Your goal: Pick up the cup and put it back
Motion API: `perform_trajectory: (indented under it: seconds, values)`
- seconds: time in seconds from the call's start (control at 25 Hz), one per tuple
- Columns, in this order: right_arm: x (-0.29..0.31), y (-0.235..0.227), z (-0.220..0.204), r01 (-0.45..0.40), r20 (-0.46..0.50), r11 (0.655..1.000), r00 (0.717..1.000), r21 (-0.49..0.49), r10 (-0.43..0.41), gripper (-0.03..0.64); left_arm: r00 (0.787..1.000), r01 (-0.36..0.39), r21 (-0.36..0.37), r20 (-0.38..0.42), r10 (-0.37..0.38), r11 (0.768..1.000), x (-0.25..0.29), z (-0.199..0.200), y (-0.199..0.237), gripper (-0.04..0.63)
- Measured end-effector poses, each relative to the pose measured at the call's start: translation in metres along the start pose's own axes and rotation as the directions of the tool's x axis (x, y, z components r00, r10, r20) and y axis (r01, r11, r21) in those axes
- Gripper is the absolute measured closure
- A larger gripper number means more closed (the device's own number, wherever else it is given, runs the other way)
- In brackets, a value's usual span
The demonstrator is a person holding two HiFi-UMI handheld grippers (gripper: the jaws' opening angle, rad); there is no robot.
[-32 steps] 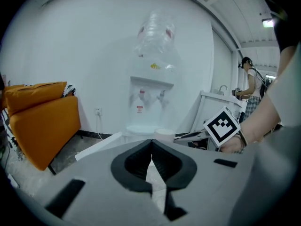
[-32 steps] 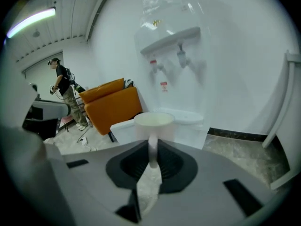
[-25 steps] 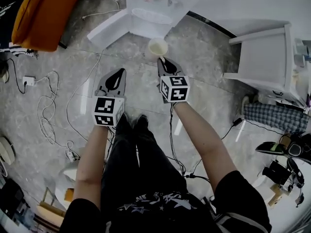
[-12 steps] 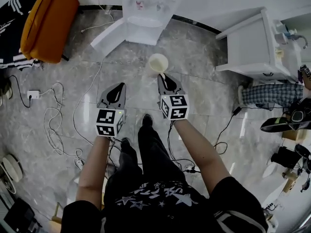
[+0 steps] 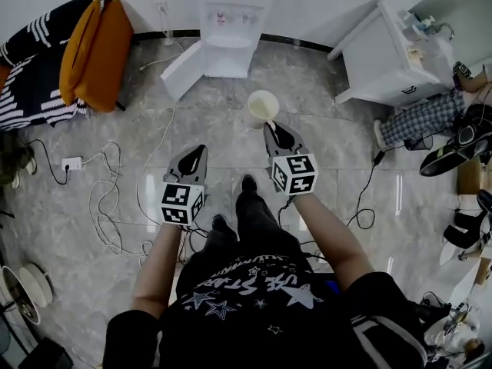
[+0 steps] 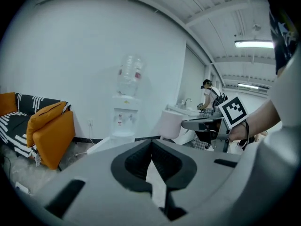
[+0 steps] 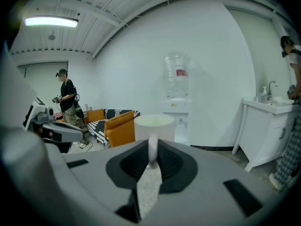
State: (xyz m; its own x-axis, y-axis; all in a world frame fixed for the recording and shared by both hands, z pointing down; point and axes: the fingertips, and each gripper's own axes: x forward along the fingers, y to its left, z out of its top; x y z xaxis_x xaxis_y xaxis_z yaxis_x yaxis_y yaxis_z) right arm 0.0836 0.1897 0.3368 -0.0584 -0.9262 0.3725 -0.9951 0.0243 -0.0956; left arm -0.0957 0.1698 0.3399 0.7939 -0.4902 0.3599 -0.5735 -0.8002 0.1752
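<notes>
A pale, cream cup hangs in the air above the grey marble floor, in front of the water dispenser. My right gripper is shut on the cup's handle; in the right gripper view the handle stands pinched between the jaws with the cup's body just beyond them. My left gripper is level with it to the left, shut and holding nothing. From the left gripper view the cup and the right gripper show at the right.
A white sink cabinet stands at the back right, with a person's plaid trouser leg beside it. An orange-cushioned sofa is at the back left. Cables trail over the floor on the left; shoes lie at the right.
The view has swung back from the dispenser, which now shows whole at the top. Both grippers and the cup sit a little lower and to the right in the picture. The grip has not changed.
</notes>
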Motion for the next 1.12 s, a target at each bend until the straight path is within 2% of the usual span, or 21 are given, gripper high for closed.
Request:
perform_trajectory:
  seconds: [0.32,0.52,0.64,0.88,1.12]
  values:
    - [-0.088,0.067,-0.005,-0.002,0.075,1.0,0.997,-0.019,0.004,0.572,0.995,0.035,0.057,0.091,-0.04,0.998,-0.086,0.018,-0.016,0.586]
    - [-0.121,0.084,-0.018,0.019,0.072,1.0,0.997,0.006,-0.02,0.572,0.992,0.037,0.025,0.117,-0.04,0.999,-0.118,0.012,-0.018,0.586]
    - [-0.134,0.083,-0.014,0.039,0.071,0.999,0.997,0.011,-0.04,0.572,0.993,0.041,0.001,0.115,-0.041,0.999,-0.127,0.005,-0.017,0.586]
    - [-0.145,0.082,0.001,0.065,0.08,0.998,0.995,-0.014,-0.064,0.572,0.994,0.047,0.01,0.095,-0.047,0.999,-0.131,-0.007,-0.012,0.586]
    - [-0.139,0.086,-0.002,0.052,0.071,0.998,0.996,-0.018,-0.051,0.572,0.992,0.011,0.015,0.129,-0.012,1.0,-0.131,0.005,-0.003,0.586]
